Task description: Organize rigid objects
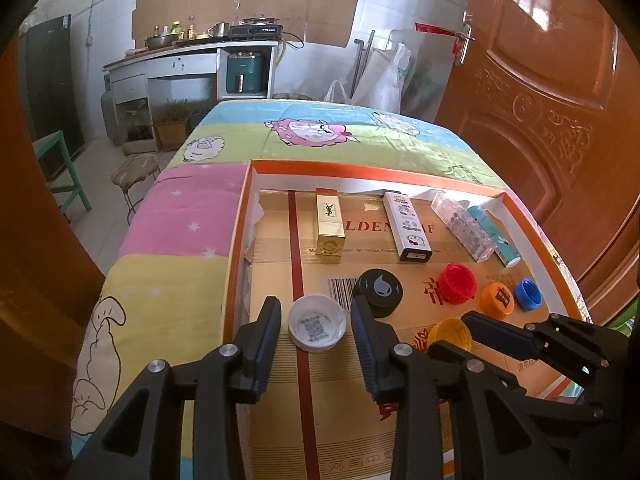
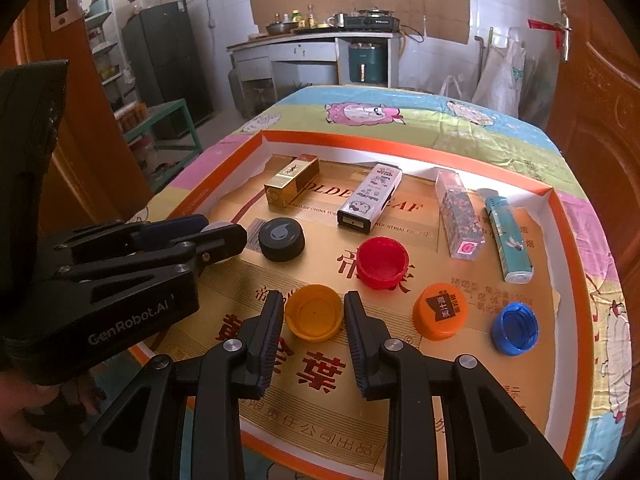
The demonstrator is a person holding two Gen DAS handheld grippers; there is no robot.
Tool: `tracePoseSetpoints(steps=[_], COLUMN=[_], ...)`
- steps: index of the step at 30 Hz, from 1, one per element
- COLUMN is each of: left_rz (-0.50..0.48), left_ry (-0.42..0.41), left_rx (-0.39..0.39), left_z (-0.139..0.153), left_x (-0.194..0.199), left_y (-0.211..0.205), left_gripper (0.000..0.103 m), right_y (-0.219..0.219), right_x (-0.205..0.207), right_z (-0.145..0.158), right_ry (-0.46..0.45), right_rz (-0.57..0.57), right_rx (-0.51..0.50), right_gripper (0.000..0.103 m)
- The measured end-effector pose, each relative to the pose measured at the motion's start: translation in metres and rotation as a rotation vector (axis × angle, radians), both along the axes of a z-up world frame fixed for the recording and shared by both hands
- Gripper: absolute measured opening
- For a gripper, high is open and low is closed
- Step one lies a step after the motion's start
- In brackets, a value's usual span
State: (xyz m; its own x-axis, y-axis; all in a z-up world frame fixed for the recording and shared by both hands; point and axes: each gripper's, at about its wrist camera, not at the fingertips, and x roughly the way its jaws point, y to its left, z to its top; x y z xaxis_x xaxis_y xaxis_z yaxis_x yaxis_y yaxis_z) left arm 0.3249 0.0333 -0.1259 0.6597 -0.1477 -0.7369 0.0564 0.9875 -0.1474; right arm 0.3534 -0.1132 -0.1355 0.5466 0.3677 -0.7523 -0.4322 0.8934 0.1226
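Shallow orange-rimmed tray (image 1: 240, 216) lined with flattened gold printed cardboard, set on a cartoon-print quilt (image 1: 180, 216) in pastel blocks.

Far row in the tray, left to right in the left wrist view: gold box (image 1: 329, 224), white cartoon-printed box (image 1: 407, 226), clear speckled case (image 1: 466, 226), teal lighter (image 1: 494, 236) just beside the case. All four lie flat, long axis toward the cameras.

Near row, bottle caps: white cap (image 1: 317, 323), black cap (image 1: 379, 289), red cap (image 1: 457, 283), orange cap (image 1: 497, 299), blue cap (image 1: 528, 294). Yellow cap (image 2: 314, 317) sits nearest the front edge. White, yellow, red and blue lie hollow side up; black and orange closed side up.

Left gripper (image 1: 316, 330): jaws spread either side of the white cap, a visible gap on both sides, the pads not pressing it. Cap rests on the cardboard, on the red printed stripe. Black cap just beyond the right finger.

Right gripper (image 2: 314, 322): jaws straddle the yellow cap, pads very close to its rim on each side; whether they actually press it cannot be told. Cap sits flat on the liner.

The two tools stand side by side, each seen in the other's view, left one beside the black cap.

Background: tiled kitchen wall, counter with stove and pots, dark fridge (image 2: 168, 60), brown carved door (image 1: 552, 100), green stool (image 1: 60, 172)
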Motion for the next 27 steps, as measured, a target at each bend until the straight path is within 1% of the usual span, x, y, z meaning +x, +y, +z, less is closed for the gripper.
tracePoseSetpoints(steps=[10,15,18,20,22,24,27], left_rz=[0.012,0.024,0.033,0.035,0.039,0.056,0.091], left_ry=[-0.042,-0.065,-0.087,-0.103,-0.124,-0.148,-0.204], left_rx=[0.003,0.023,0.051,0.060,0.057,0.060,0.104], left_z=[0.015,0.027,0.034,0.039,0.044,0.050,0.060], left_x=[-0.012,-0.023,-0.032,-0.038,-0.046,-0.054,-0.071], left_y=[0.000,-0.004,-0.008,-0.012,-0.014,-0.016,-0.022], left_gripper=[0.037,0.037,0.037,0.037,0.037,0.037,0.037], right_y=[-0.006,-0.013,-0.017,-0.018,-0.020,-0.023,-0.030], right_x=[-0.010,-0.021,-0.029,-0.035,-0.042,-0.049,-0.058], right_z=[0.012,0.022,0.028,0.032,0.036,0.040,0.046], right_ry=[-0.024,-0.044,-0.061,-0.072,-0.082,-0.090,-0.110], right_rz=[-0.022,-0.046,-0.063,-0.072,-0.084,-0.093,-0.118], right_rx=[0.009,0.014,0.015,0.011,0.007,0.008,0.006], right_gripper=[0.032,0.032,0.033,0.033,0.037,0.038,0.038])
